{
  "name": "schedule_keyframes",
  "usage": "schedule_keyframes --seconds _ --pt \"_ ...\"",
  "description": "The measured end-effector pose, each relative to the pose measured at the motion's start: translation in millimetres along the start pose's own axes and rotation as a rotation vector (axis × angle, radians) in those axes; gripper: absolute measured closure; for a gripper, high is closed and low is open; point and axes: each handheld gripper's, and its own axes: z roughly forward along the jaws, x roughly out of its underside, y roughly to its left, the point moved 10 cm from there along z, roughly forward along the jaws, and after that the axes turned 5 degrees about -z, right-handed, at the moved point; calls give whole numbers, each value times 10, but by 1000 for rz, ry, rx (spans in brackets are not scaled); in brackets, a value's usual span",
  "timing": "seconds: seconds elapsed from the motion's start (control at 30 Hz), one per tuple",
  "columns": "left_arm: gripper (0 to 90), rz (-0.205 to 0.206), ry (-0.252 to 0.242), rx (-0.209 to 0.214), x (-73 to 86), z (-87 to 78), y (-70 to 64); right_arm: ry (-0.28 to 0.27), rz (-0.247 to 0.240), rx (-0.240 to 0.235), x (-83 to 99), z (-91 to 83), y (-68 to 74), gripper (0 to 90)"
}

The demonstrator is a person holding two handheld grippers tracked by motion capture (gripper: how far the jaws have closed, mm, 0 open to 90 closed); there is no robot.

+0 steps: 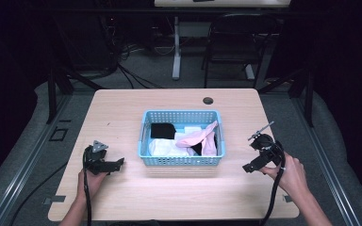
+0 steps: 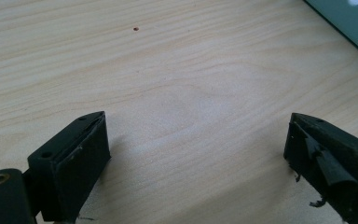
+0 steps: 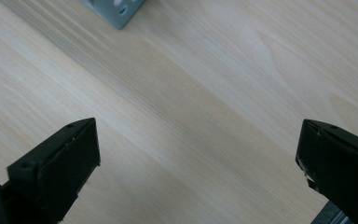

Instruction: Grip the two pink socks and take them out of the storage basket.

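On the pale wood tabletop (image 1: 122, 197), a blue basket (image 1: 183, 160) sits mid-table holding what look like pink, white and black cloths. The left gripper (image 1: 119, 163) and right gripper (image 1: 247, 168) flank it, each with its 2 fingers spread wide over bare wood.

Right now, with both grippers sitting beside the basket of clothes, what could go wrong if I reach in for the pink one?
The pink cloth drapes over the blue basket's right rim and lies on a white cloth, so a pull might drag both out. The basket looks light; a snag could slide or tip it. The left gripper and right gripper, both open, could catch the holed wall.
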Motion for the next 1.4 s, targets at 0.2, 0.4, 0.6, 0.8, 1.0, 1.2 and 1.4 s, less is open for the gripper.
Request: schedule_keyframes --seconds 0.2,0.4,0.6,0.8,1.0,1.2,1.4 --pt "65 -2 -1 0 -1 1 -1 -10 -13 -8 -138 -78 35 0" --pt "65 -2 -1 0 -1 1 -1 -14 -31 -4 -245 -137 64 0" --pt "65 -2 -2 0 -1 1 -2 -36 -34 -6 -415 -189 116 0" --pt "65 -2 -2 0 -1 1 -2 -28 -63 -3 -554 -255 130 0" --pt "65 -2 -2 0 -1 1 -2 -40 -71 -11 -702 -301 167 0" --pt "65 -2 -2 0 -1 1 -2 -46 -96 -12 -864 -341 213 0" --pt "65 -2 -2 0 -1 1 -2 -57 -117 -25 -1048 -350 286 0"
